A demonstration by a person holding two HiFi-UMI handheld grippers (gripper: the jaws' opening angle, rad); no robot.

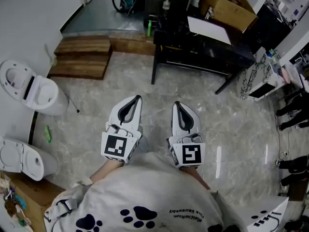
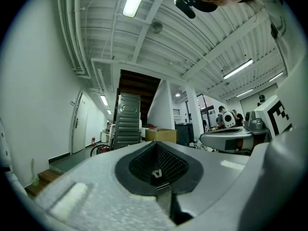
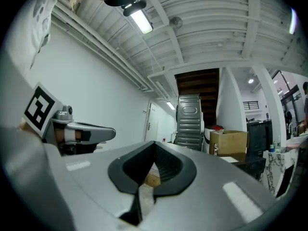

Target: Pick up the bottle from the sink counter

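Jaws pressed together and empty on left gripper (image 1: 136, 99) and right gripper (image 1: 177, 104), side by side above marble floor (image 1: 145, 76). Where the bottle sits can't be told from any view

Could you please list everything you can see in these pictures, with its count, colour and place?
toilets: two, white, on the floor at the left
wooden steps: one set, brown, upper left
table: one, black, top centre
cardboard box: one, brown, on the table
floor: grey, marbled, throughout
left tongs: one, white, shut and empty, centre
right tongs: one, white, shut and empty, centre
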